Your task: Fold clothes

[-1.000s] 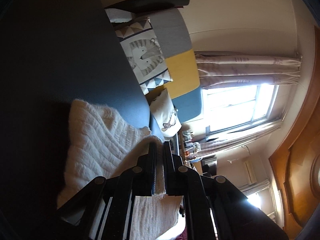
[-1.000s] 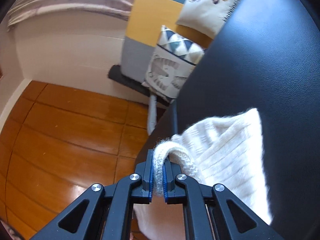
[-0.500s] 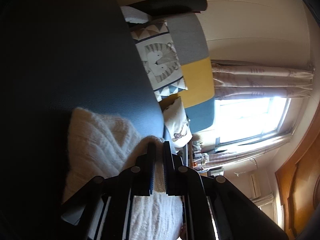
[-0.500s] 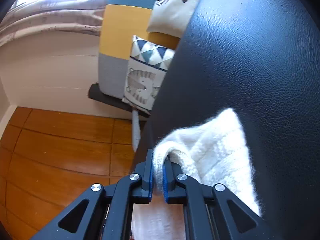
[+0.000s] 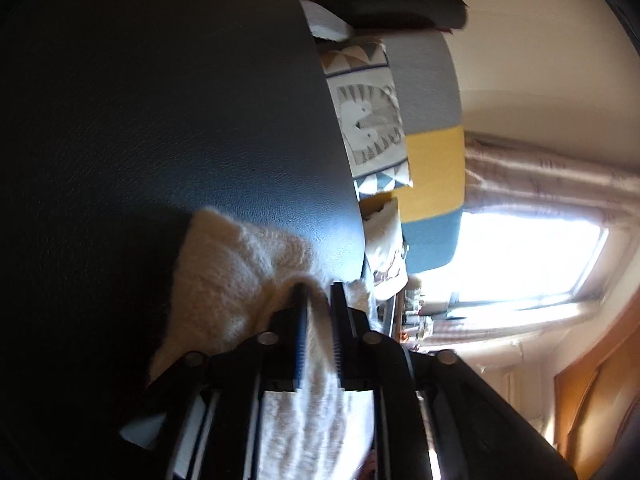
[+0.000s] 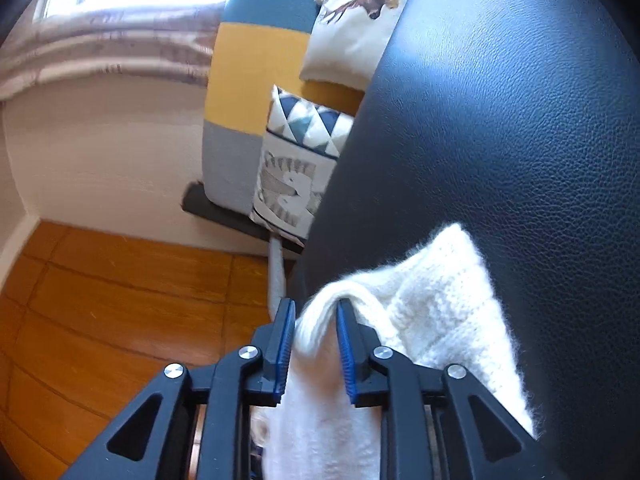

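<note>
Right fingers (image 6: 316, 312): standing slightly apart, with a rolled edge of the white knit sweater (image 6: 440, 312) sitting between the blue pads; the left pad is not visibly touching it.
Left fingers (image 5: 318, 296): parted by a narrow gap, sweater (image 5: 224, 280) fabric lying between and beneath them; whether they are pinching it, I cannot tell, the view being blurred.
Sweater: lying bunched on the near part of the black leather table (image 6: 520, 120), one corner pointing far.
Beyond the table's edge: a lion-print cushion (image 6: 292, 192) and a deer-print cushion (image 6: 352, 20) are leaning on a grey, yellow and blue sofa (image 6: 248, 80).
Floor (image 6: 100, 300): orange wood, showing left in the right view.
</note>
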